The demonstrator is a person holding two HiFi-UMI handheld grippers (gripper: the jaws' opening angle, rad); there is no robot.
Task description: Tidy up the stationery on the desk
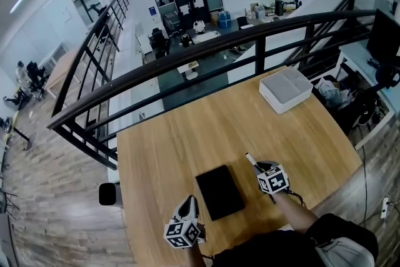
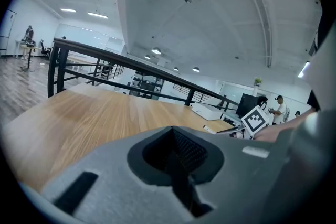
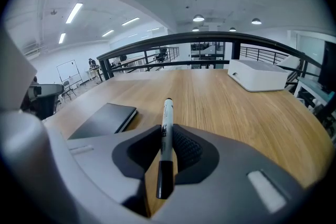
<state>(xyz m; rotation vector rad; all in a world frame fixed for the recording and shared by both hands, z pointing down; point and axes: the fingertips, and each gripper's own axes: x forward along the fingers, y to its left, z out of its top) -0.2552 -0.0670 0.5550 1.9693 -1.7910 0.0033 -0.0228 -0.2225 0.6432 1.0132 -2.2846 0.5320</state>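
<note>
1. A white marker [image 3: 166,126] with black ends sits clamped between the pads of my right tool [image 3: 167,150], raised above the wooden counter [image 1: 181,147].
2. A black notebook [image 1: 219,191] lies flat on the counter between my two tools.
3. My left tool [image 2: 176,153] is closed on nothing.
4. A white box [image 1: 285,89] rests at the counter's far right corner, well apart.

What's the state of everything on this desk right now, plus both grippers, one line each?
marker: held between the right gripper's jaws, pointing forward
black notebook: closed, lying flat
white box: closed, at the far right corner
left gripper: shut, empty
right gripper: shut on the marker
</note>
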